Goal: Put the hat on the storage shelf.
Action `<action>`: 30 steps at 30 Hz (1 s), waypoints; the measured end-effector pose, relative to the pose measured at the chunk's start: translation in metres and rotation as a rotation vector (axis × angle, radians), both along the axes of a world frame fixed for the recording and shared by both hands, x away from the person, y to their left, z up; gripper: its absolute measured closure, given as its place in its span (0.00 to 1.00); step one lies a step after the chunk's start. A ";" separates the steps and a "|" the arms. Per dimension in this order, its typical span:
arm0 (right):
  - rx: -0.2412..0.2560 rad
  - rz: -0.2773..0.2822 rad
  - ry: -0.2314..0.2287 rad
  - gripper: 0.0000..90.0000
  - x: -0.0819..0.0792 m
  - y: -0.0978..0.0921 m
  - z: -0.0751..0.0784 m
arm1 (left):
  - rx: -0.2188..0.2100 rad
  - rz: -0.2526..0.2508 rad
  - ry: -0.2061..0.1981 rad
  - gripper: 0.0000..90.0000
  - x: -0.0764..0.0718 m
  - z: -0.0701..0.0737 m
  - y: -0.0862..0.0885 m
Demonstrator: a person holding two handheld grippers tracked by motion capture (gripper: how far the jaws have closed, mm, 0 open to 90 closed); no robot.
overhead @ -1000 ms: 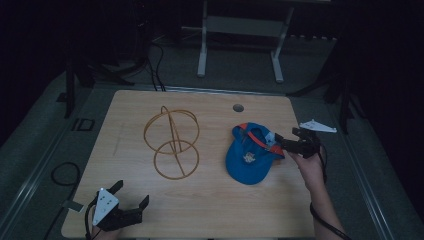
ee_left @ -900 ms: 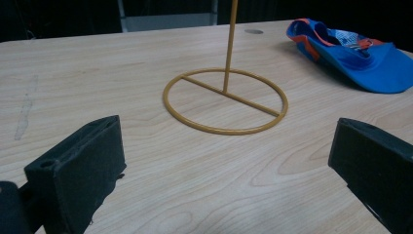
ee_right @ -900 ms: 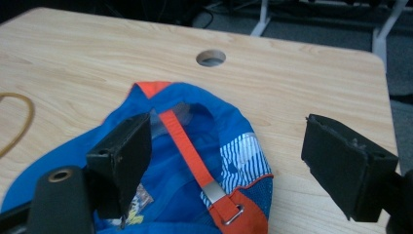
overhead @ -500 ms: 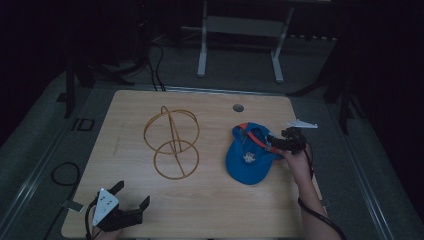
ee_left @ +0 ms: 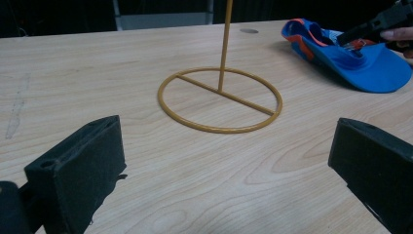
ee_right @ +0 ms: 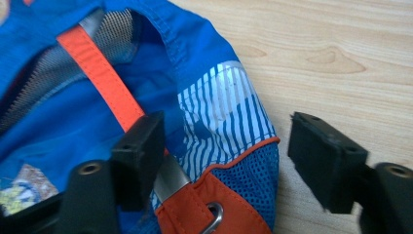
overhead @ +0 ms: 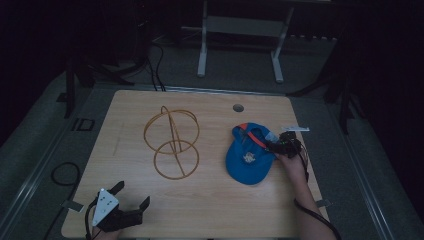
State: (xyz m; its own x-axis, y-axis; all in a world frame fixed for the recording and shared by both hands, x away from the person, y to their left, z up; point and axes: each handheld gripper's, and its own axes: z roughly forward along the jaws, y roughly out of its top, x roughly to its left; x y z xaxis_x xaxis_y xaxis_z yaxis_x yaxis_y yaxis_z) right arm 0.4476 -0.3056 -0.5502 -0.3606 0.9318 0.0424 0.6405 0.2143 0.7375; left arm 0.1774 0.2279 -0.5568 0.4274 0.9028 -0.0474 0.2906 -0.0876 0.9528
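High view: light wood table (overhead: 210,200) with a round grommet hole (overhead: 238,107) near the far edge, in a dark room; grey floor around it, a white metal stand (overhead: 240,35) behind the table, black cables (overhead: 155,65) on the floor at far left, another cable loop (overhead: 60,172) on the floor left of the table. Yellow wire stand (overhead: 172,142) sits left of centre: a flat ring base with a crossbar and upright hoops above it. Blue cap (overhead: 249,154) lies at right, upside down, orange strap and trim showing, near the table's right edge. Right gripper (overhead: 281,146) is at the cap's right rim, hand (overhead: 292,167) behind it. Right gripper view: jaws apart, the left jaw over the orange strap (ee_right: 104,80) and its metal buckle, the other jaw over bare wood beside the striped mesh panel; not clamped on anything. Left gripper (overhead: 131,197) hovers at the near left corner, jaws wide apart, holding nothing; left gripper view has the ring base (ee_left: 219,100) ahead and the cap far right
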 end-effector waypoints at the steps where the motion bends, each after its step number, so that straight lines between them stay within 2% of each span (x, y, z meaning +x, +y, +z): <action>1: -0.004 0.004 0.005 0.37 0.001 0.001 -0.002 | -0.002 0.000 0.001 0.00 0.000 0.000 0.000; 5: -0.009 0.014 0.011 0.41 0.001 0.003 -0.004 | -0.007 0.001 0.001 0.00 0.000 0.000 0.001; 8: -0.031 0.029 0.016 0.47 0.002 0.005 -0.002 | -0.007 0.001 -0.001 0.01 0.000 0.000 0.001; 11: -0.082 0.029 0.006 0.68 0.000 0.011 -0.003 | -0.003 0.002 -0.003 0.01 -0.001 0.001 0.001; 12: -0.103 0.028 0.004 0.70 0.000 0.012 -0.004 | -0.003 0.001 -0.002 0.01 -0.001 0.001 0.002; 13: -0.100 0.029 0.004 0.76 0.000 0.013 -0.005 | -0.004 0.004 -0.003 0.01 -0.001 0.001 0.002; 15: -0.100 0.035 0.004 0.80 -0.001 0.013 -0.005 | -0.008 0.006 -0.003 0.01 -0.001 0.001 0.002; 18: -0.119 0.046 0.005 0.92 -0.001 0.015 -0.004 | -0.005 0.005 0.000 0.01 -0.001 0.001 0.002; 22: -0.160 0.045 0.006 0.96 -0.001 0.019 -0.002 | -0.001 0.003 -0.001 0.01 -0.001 0.001 0.001; 30: -0.135 0.057 -0.049 0.97 -0.007 0.017 0.014 | -0.010 0.010 0.006 0.01 0.000 0.001 0.002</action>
